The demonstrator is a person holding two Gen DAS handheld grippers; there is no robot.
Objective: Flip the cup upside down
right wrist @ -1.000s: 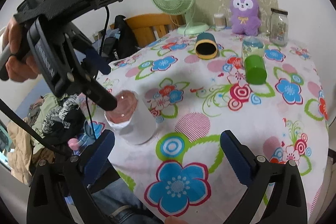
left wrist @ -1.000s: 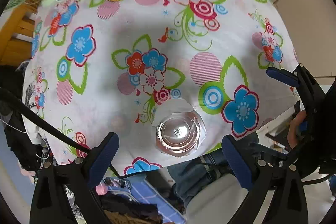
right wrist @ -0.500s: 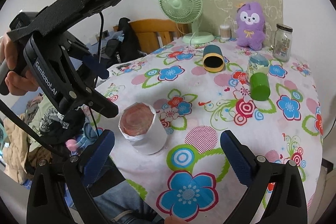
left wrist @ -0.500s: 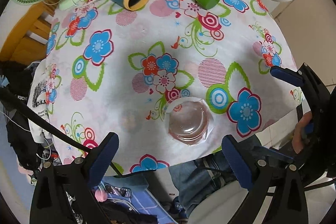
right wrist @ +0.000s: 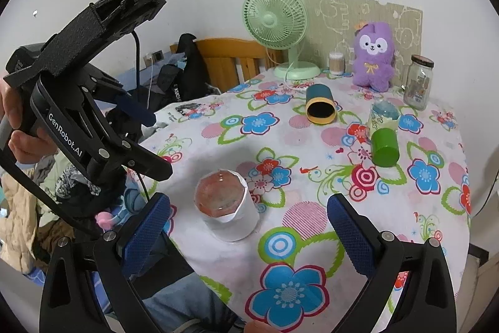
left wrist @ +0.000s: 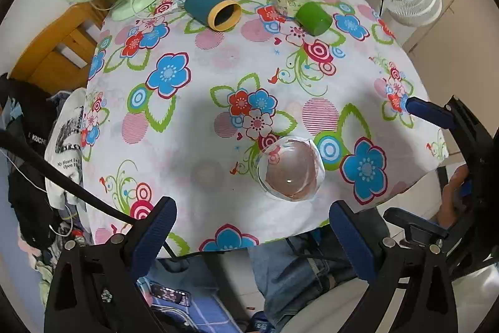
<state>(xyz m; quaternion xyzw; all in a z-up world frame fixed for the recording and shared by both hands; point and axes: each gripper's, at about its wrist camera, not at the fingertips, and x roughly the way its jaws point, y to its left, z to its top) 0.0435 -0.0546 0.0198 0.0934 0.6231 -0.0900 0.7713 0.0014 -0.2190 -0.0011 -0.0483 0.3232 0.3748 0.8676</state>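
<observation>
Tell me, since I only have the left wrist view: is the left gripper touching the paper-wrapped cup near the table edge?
Observer: No. The right wrist view shows the left gripper held above and to the left of the cup, apart from it, with its fingers open.
Operator: I see only the cup's top. What does its side look like?
Observer: A white paper sleeve wraps the wall, and its upper edge is cut jagged around the pinkish top face.
Operator: Is it standing straight?
Observer: Yes, it stands upright on the tablecloth, not tilted.
</observation>
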